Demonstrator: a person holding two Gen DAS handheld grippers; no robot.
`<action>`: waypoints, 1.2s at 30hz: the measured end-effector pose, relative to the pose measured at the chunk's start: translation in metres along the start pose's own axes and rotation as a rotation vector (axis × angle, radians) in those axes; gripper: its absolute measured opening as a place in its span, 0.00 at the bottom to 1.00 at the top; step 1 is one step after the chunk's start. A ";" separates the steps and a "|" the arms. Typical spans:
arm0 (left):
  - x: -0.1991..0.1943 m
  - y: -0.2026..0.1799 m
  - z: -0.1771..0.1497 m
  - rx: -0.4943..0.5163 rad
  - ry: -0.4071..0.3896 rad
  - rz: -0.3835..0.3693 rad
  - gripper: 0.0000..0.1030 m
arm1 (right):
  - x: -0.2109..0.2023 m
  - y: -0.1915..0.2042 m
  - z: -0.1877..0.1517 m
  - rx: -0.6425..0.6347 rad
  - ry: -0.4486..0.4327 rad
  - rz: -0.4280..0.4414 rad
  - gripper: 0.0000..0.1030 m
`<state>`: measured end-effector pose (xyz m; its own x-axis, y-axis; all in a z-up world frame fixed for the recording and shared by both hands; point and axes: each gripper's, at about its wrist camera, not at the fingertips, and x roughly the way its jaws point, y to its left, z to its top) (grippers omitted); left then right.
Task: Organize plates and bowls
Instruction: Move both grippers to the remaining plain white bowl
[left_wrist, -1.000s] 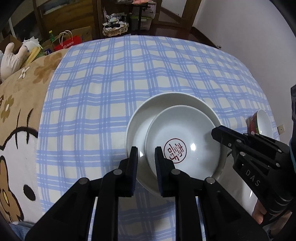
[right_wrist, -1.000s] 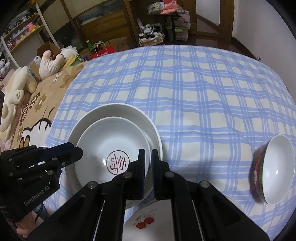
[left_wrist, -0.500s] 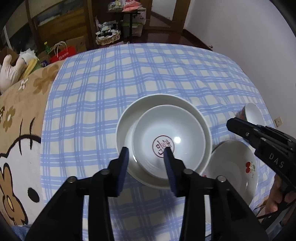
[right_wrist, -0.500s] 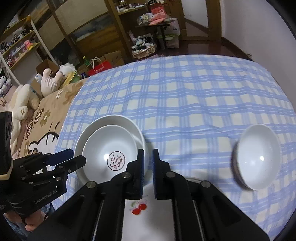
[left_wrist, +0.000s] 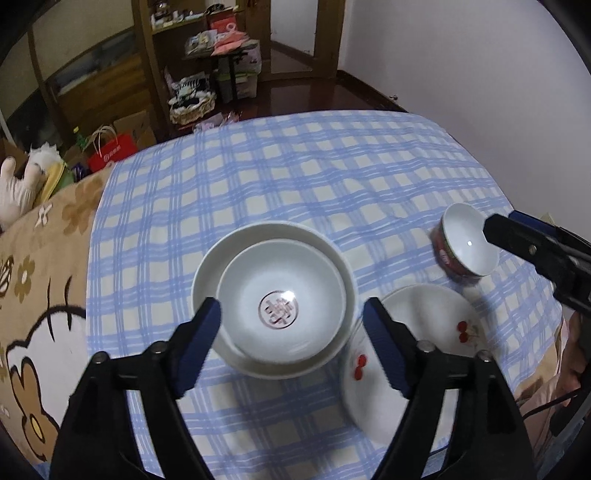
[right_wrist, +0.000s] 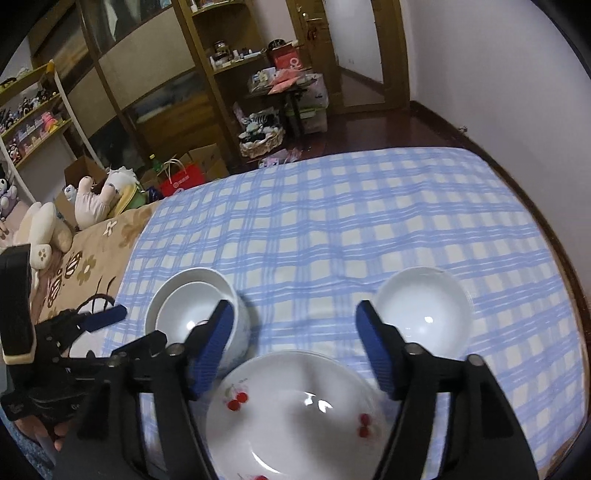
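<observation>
Item: stamped bowl (left_wrist: 279, 308), white, red seal in its well, recorded as nested inside a larger white bowl (left_wrist: 225, 258) on the blue-checked cloth (left_wrist: 295, 177) of the bed, directly ahead of the left claw (left_wrist: 291, 325). The left claw's jaws were noted as having just been opening, were found spread wide with nothing between the pads, and were set clear of the bowl pair. Item: cherry plate (right_wrist: 295, 417), placed beneath and just ahead of the right claw (right_wrist: 293, 332), whose jaws had likewise just been opening and were found wide and empty. Item: small white bowl (right_wrist: 424, 310), red-patterned outside, lay beyond the right claw's right finger, apart from the plate. Step judged: release of the nested pair completed. The next move was judged to call for one claw to be brought to the small bowl's rim, so that it could be added to the nest.
</observation>
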<state>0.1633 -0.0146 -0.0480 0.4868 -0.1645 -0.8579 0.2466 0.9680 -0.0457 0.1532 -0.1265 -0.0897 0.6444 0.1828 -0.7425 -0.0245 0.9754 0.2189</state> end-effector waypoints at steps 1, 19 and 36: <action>-0.002 -0.004 0.002 0.005 -0.002 -0.007 0.83 | -0.004 -0.004 0.000 -0.002 -0.009 -0.008 0.85; 0.020 -0.087 0.035 0.125 -0.023 -0.081 0.88 | -0.020 -0.094 -0.012 0.116 -0.056 -0.101 1.00; 0.077 -0.139 0.058 0.166 0.036 -0.141 0.87 | 0.005 -0.156 -0.027 0.251 -0.058 -0.122 1.00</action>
<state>0.2148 -0.1732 -0.0782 0.4085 -0.2865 -0.8666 0.4460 0.8910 -0.0844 0.1401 -0.2743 -0.1447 0.6735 0.0518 -0.7374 0.2413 0.9275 0.2856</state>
